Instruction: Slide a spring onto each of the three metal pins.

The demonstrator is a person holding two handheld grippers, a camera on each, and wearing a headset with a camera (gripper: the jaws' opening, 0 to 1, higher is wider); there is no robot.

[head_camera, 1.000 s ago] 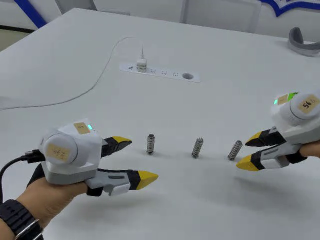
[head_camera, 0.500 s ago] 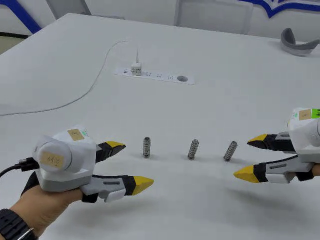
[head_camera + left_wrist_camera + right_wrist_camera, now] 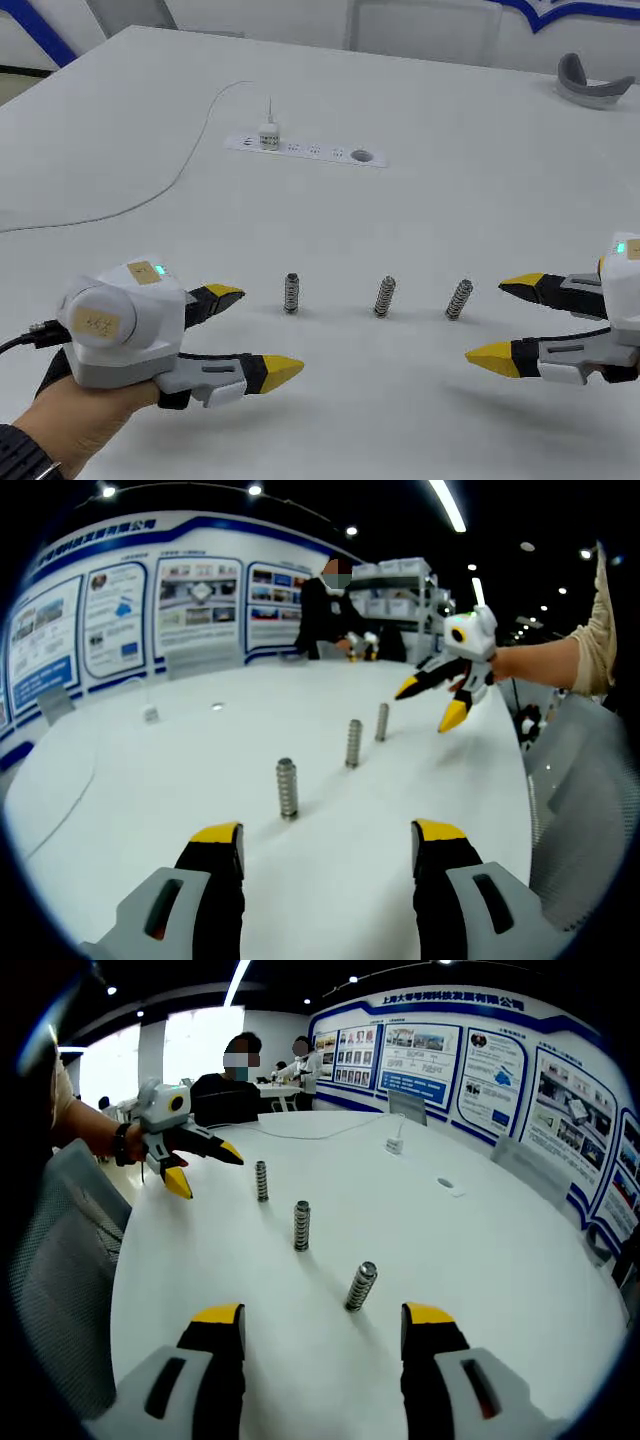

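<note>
A left spring (image 3: 291, 293), middle spring (image 3: 385, 296) and right spring (image 3: 459, 299) stand in a row toward the near edge of the worktop (image 3: 400, 220). Each seems to sit over its pin, though the coils hide the pins. The left gripper (image 3: 262, 330) and right gripper (image 3: 494, 320) hover at either end of the row, jaws spread and holding nothing. By my reading the task looks finished, with no loose spring left.
</note>
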